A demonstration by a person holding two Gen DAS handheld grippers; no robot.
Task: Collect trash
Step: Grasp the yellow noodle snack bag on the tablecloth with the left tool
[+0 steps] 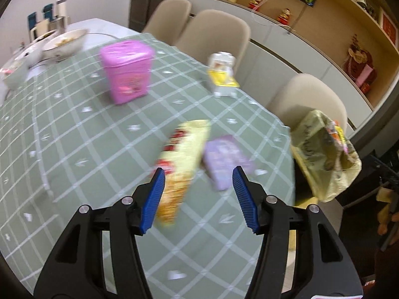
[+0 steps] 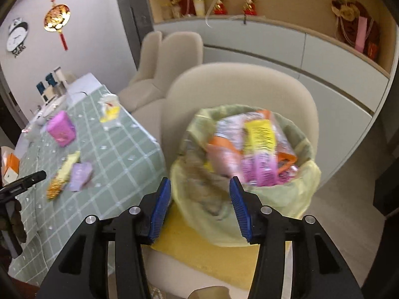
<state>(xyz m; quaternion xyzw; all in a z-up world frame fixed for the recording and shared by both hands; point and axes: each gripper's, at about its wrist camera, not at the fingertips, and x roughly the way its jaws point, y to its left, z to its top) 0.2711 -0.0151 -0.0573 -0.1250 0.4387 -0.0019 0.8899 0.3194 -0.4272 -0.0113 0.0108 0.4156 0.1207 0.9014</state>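
Observation:
My left gripper [image 1: 198,174] is open and empty above the green checked table [image 1: 74,137]. Just beyond its fingers lie a long yellow snack wrapper [image 1: 183,159] and a small purple packet [image 1: 224,159]. A pink box [image 1: 127,71] and a white and yellow carton [image 1: 222,74] stand farther back. My right gripper [image 2: 200,183] is open and empty, hovering over a yellow-green trash bag [image 2: 249,169] full of wrappers on a beige chair. The bag also shows in the left wrist view [image 1: 321,154]. The wrapper [image 2: 62,174] and purple packet [image 2: 79,174] show at the left of the right wrist view.
Bowls [image 1: 64,42] and dishes sit at the table's far end. Beige chairs [image 1: 214,32] line the table's far side. A shelf cabinet [image 2: 274,39] with ornaments runs behind. A yellow cushion [image 2: 199,249] lies under the bag.

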